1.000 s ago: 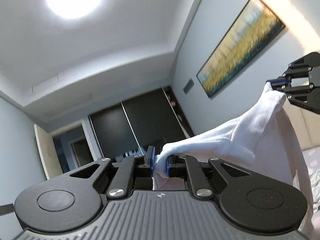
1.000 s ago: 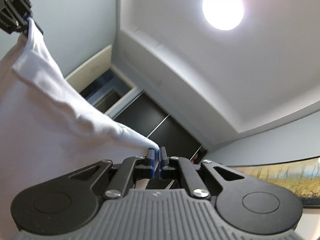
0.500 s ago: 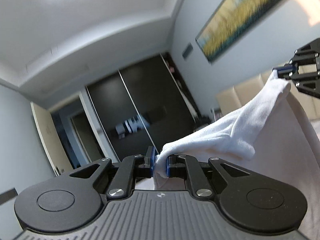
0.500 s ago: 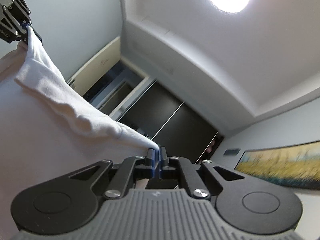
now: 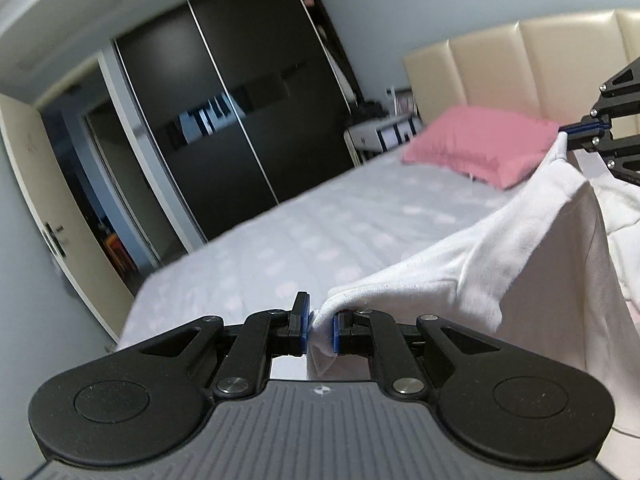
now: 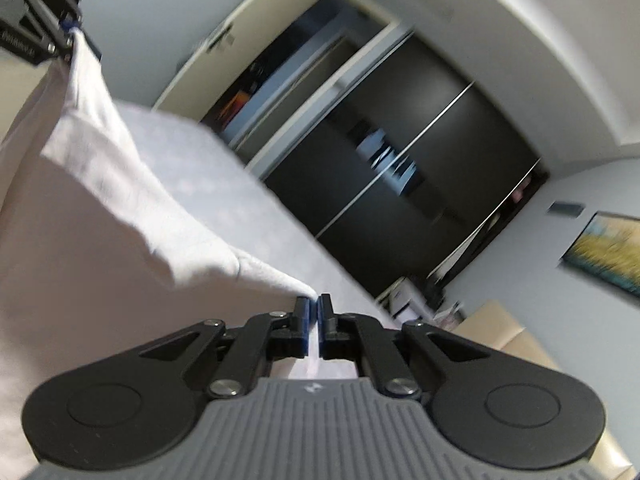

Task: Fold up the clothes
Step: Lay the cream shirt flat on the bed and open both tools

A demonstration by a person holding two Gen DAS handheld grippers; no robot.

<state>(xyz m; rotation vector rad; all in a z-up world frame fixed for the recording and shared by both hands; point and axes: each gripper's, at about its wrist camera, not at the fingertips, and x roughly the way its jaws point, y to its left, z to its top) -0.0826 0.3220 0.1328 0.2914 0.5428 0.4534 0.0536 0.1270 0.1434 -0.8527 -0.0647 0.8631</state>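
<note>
While its blue-padded fingers (image 5: 301, 322) pinch a bunched corner of the white garment (image 5: 460, 280), the left gripper (image 5: 320, 330) points forward and a little downward over the bed (image 5: 320, 240); its jaws stand narrow, held apart only by the wad of cloth between the pads; the right gripper (image 6: 313, 322) is clamped almost flat on the opposite corner, a thin white tip of fabric (image 6: 304, 289) running in at its fingertips; seen from the left wrist, the right gripper sits at the far right edge, slightly higher in the picture, its pads closed on a small peak of cloth; seen from the right wrist, the left gripper sits in the upper left corner, the cloth rising to it; the right wrist view is tilted, so that the bed slants across it; the garment's upper edge runs taut between the two grippers, that being its long axis, roughly across the bed; along that edge a folded-over band lies thicker than the rest; below it the cloth hangs in a broad sheet beneath both hands; whether its lower part touches the mattress cannot be told; beyond lie a pink pillow (image 5: 480, 142), a padded cream headboard (image 5: 520, 68) and a dark sliding-door wardrobe (image 5: 224, 100).
</note>
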